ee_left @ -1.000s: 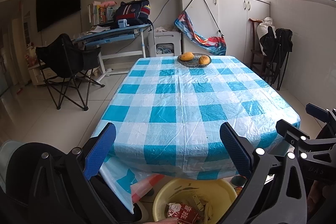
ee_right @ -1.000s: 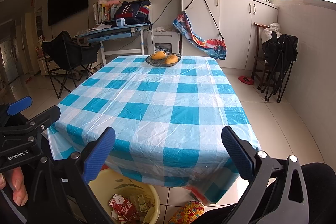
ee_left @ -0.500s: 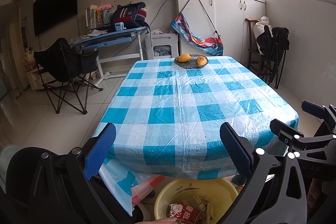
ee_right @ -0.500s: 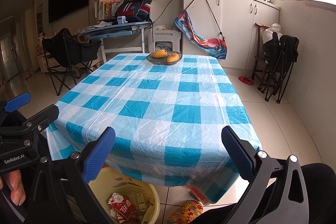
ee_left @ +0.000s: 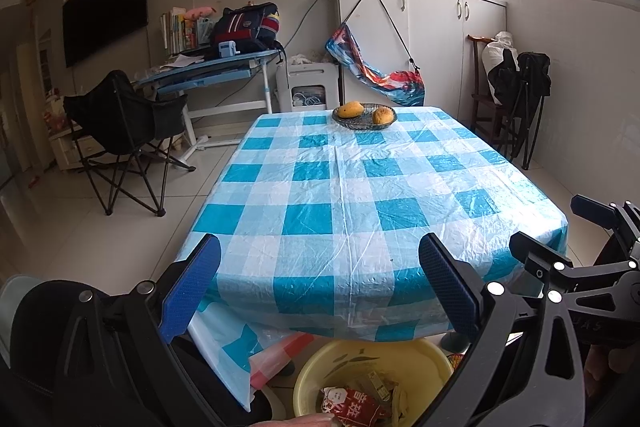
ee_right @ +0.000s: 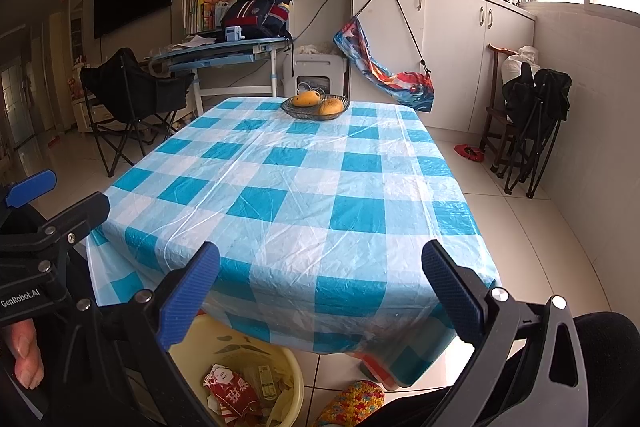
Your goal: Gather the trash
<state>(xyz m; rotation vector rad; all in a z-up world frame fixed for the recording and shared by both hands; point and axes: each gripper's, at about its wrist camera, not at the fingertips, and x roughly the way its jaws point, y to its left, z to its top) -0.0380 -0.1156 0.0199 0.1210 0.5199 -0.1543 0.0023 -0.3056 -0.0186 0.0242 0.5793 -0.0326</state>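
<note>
A yellow basin [ee_left: 320,371] [ee_right: 288,367] stands on the floor under the near table edge, holding a red snack wrapper [ee_left: 352,405] [ee_right: 230,387] and other crumpled packets. My left gripper [ee_left: 320,287] hangs open above the basin, level with the table's front edge, nothing between its blue pads. My right gripper [ee_right: 320,291] is open too, empty, to the right of the basin. Each gripper shows at the edge of the other's view. The blue-and-white checked tablecloth [ee_left: 360,195] [ee_right: 312,187] bears no trash that I can see.
A glass bowl with two mangoes [ee_left: 364,115] [ee_right: 316,105] sits at the table's far end. A black folding chair [ee_left: 124,131] and a desk [ee_left: 208,75] stand left. Folded chairs [ee_right: 528,123] lean on the right wall. A knitted slipper [ee_right: 352,401] lies by the basin.
Both grippers have drifted up and back a little, so the table sits slightly lower in view. They stay open and empty.
</note>
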